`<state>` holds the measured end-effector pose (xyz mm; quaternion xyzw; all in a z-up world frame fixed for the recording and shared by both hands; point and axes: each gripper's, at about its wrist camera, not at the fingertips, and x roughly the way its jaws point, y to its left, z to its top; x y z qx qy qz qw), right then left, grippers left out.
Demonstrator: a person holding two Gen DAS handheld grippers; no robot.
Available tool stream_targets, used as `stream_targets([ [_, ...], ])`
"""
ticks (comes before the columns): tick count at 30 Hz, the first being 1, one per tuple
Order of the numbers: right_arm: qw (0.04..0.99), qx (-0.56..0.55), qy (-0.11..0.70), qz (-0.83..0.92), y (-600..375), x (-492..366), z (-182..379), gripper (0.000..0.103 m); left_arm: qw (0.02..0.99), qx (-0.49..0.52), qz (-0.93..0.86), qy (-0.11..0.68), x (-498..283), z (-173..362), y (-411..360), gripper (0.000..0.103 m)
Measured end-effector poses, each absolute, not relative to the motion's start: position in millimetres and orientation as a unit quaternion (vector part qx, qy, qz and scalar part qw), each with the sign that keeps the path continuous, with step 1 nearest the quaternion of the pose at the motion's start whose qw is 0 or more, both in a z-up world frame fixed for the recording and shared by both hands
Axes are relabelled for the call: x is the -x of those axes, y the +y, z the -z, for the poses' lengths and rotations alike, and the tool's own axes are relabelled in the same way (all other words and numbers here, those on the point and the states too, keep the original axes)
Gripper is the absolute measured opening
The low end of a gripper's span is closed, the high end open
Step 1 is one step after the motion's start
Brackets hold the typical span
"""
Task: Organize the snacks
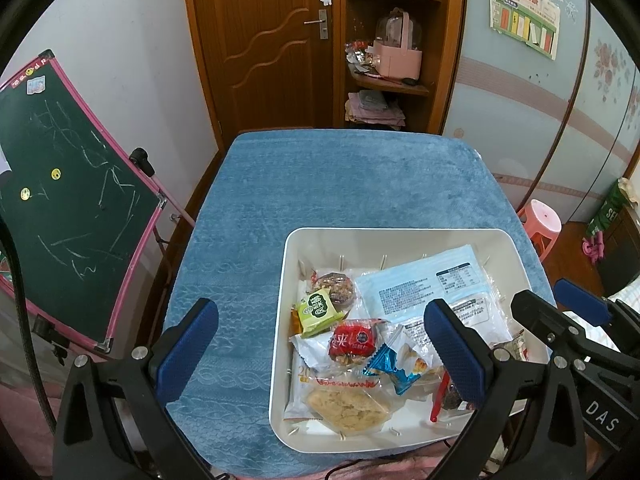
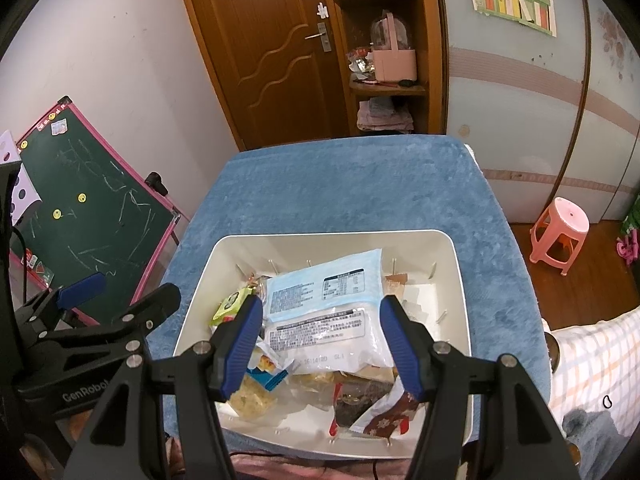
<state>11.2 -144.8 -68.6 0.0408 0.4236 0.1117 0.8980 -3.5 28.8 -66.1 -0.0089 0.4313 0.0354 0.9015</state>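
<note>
1. As I look down from both wrist views, the snacks all lie heaped inside the white bin (image 1: 400, 236), which sits on the blue-towelled surface (image 1: 320, 184); none shows on the towel outside it. That fits either a bin just filled or one still to be sorted, and I cannot tell which.
2. My left tongs (image 1: 320, 352) hang spread wide over the bin's near left wall, pinching nothing. My right tongs (image 2: 322, 344) are also spread, straddling the large pale-blue packet (image 2: 324, 284) without touching it, as far as I can judge.
3. I judge every item light. The film wrappers look slick and crinkly, so I would pinch a sealed end seam, not the puffed middle.
4. The large packet is flat and floppy; held by one corner it would likely droop, so I would take a long edge.
5. The crumbly golden cake (image 1: 346, 404) in clear wrap and the dark round pastry (image 1: 334, 286) look fragile; I would grip only the wrap's edge, gently.
6. The green packet (image 1: 318, 308), red packet (image 1: 354, 342) and small blue pouch (image 1: 394, 364) look firmer and easier.
7. Readable writing: "DAS" and "GenRobot" on the rig bodies. Packet print is Chinese and too small to read.
</note>
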Motion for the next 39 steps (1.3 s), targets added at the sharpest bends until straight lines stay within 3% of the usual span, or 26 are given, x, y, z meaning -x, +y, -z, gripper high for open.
stream_targets([
  [39, 0.89, -0.045, 0.437, -0.12, -144.6, -7.8, 79.2, 0.062, 0.895, 0.009, -0.044, 0.443, 10.6, 74.8, 25.9, 0.102],
])
